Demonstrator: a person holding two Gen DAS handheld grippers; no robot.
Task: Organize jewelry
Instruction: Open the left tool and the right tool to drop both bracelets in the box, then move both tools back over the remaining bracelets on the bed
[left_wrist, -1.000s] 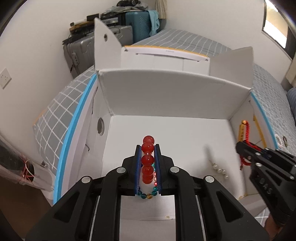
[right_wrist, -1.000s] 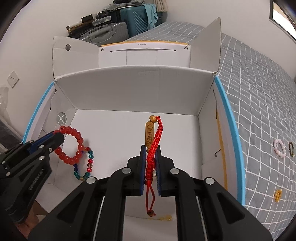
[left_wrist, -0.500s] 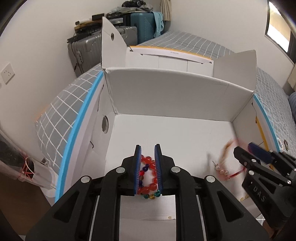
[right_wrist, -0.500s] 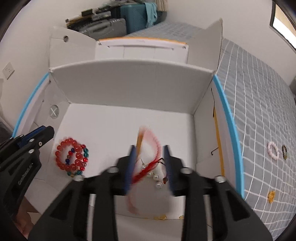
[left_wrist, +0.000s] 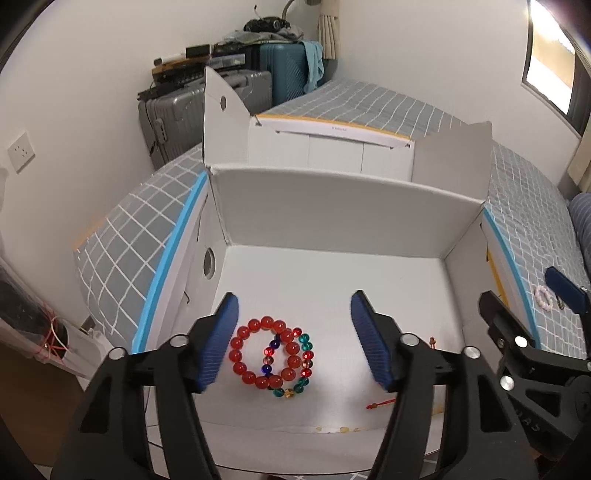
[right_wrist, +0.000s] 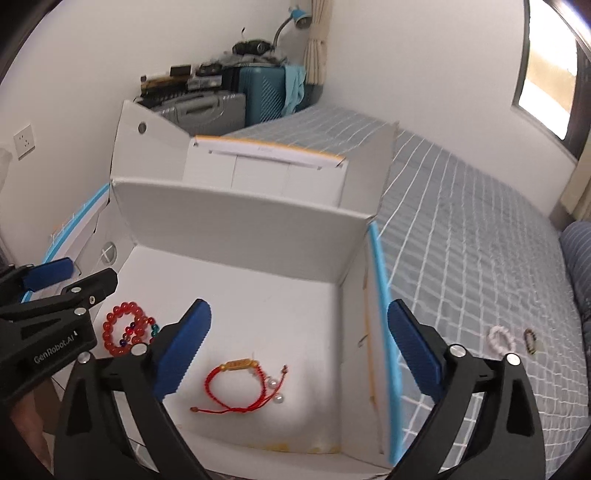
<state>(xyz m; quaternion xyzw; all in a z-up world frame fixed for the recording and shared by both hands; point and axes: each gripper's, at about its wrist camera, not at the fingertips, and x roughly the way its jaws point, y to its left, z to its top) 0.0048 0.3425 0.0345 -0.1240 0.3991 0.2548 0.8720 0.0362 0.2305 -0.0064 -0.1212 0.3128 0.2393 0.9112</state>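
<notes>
An open white cardboard box (left_wrist: 332, 206) (right_wrist: 236, 225) sits on the bed. On its floor lie a red bead bracelet (left_wrist: 264, 356) (right_wrist: 122, 328) and a multicoloured bead bracelet (left_wrist: 297, 363) overlapping it. A red cord bracelet with a gold charm (right_wrist: 236, 384) and a pearl piece (right_wrist: 275, 389) lie at the front right of the box floor. My left gripper (left_wrist: 295, 341) is open and empty above the bead bracelets. My right gripper (right_wrist: 299, 347) is open and empty above the box's right side.
On the grey checked bedspread (right_wrist: 461, 258) right of the box lie a white bead bracelet (right_wrist: 500, 339) (left_wrist: 543, 297) and a dark bracelet (right_wrist: 530, 338). Suitcases (left_wrist: 207, 107) stand against the back wall. A wall socket (left_wrist: 20, 151) is at left.
Both grippers have opened and let go. The bead bracelets and the red cord bracelet dropped onto the box floor. Both grippers have pulled back and up.
</notes>
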